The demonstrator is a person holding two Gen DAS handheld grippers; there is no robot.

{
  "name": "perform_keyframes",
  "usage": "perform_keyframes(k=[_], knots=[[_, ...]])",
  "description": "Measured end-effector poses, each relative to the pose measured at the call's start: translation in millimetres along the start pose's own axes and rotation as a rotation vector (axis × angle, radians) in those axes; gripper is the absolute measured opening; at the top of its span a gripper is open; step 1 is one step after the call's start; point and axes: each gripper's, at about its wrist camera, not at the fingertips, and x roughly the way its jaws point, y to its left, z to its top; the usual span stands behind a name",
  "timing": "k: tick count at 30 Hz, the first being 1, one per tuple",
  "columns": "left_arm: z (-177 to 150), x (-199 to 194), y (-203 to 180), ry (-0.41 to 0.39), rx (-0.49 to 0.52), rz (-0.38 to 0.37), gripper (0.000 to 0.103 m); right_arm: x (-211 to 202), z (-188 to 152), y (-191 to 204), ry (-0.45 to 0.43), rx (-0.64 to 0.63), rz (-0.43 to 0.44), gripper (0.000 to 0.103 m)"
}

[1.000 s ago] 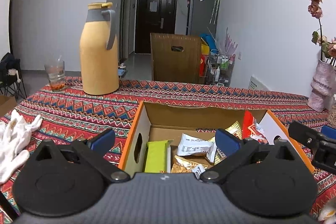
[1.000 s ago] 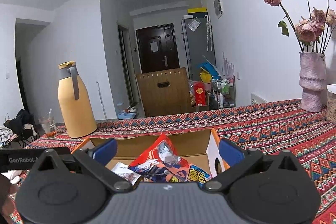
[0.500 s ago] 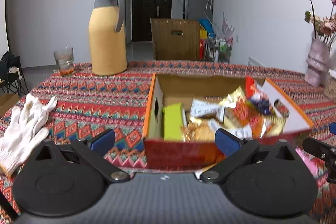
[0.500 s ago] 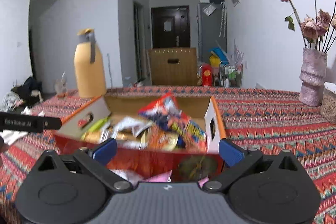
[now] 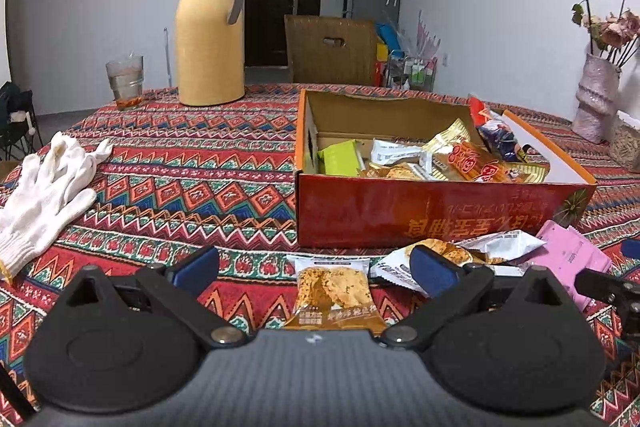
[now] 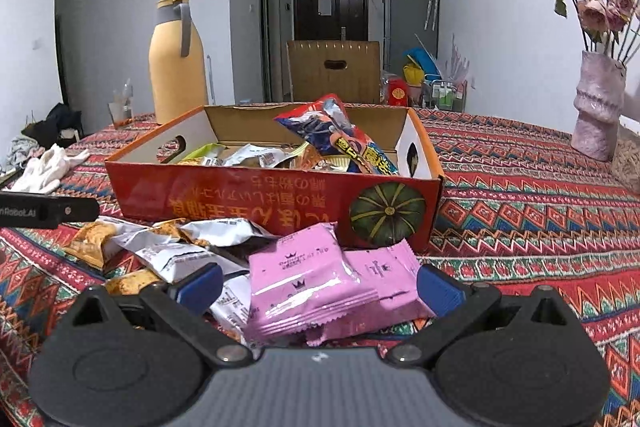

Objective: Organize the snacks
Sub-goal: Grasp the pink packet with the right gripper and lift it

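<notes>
An open red cardboard box (image 5: 440,211) (image 6: 256,203) on the patterned tablecloth holds several snack packets. Loose packets lie on the cloth in front of it. My left gripper (image 5: 316,267) is open, low over a brown cookie packet (image 5: 334,291), with a white and orange packet (image 5: 444,251) at its right finger. My right gripper (image 6: 318,281) is open around two pink packets (image 6: 304,279) without touching them. White packets (image 6: 176,251) lie to their left.
A yellow thermos jug (image 5: 210,31) and a glass (image 5: 125,79) stand at the far left of the table. White gloves (image 5: 44,187) lie left. A pink vase with dried roses (image 6: 596,107) stands far right. A wooden chair (image 5: 330,55) is behind the table.
Both grippers have pulled back from above the box and dropped toward the table's near side, bringing the loose packets in front of the box into view. Both stay open.
</notes>
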Motion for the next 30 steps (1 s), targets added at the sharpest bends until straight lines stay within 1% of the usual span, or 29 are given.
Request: perform_keyframes(k=[3,4,5,8,12,13,14,16,18,20,26,28,30], knots=[[-3,1,0,-0.011,-0.002,-0.01,0.103,7,6,8,0.008,-0.053,-0.002,0.101],[-3,1,1,-0.012,-0.003,-0.013,0.103,10,7,10,0.015,-0.068,-0.002,0.097],[-4,2,1,-0.012,-0.005,-0.015,0.103,13,8,11,0.024,-0.081,0.0,0.09],[-6,4,2,-0.009,-0.01,-0.015,0.103,26,9,14,0.059,-0.112,0.0,0.083],[-7,6,3,-0.002,-0.019,-0.025,0.103,40,8,16,0.087,-0.128,0.003,0.077],[-7,7,3,0.001,-0.021,-0.027,0.103,41,8,16,0.087,-0.129,0.003,0.075],[-8,8,4,0.004,-0.023,-0.027,0.103,42,8,15,0.089,-0.127,0.007,0.067],[-8,9,4,0.008,-0.023,-0.027,0.103,41,7,14,0.084,-0.134,0.012,0.062],[-9,10,3,0.012,-0.021,-0.027,0.103,37,4,14,0.071,-0.136,0.02,0.06],[-9,11,3,0.017,-0.019,-0.023,0.103,32,2,11,0.048,-0.11,0.028,0.059],[-9,13,3,0.033,-0.024,-0.016,0.103,10,2,-14,-0.097,0.049,0.0,0.059],[-10,15,3,0.042,-0.025,-0.012,0.103,8,1,-23,-0.119,0.103,-0.003,0.059],[-10,17,3,0.056,-0.024,-0.005,0.103,9,0,-29,-0.122,0.136,-0.006,0.059]])
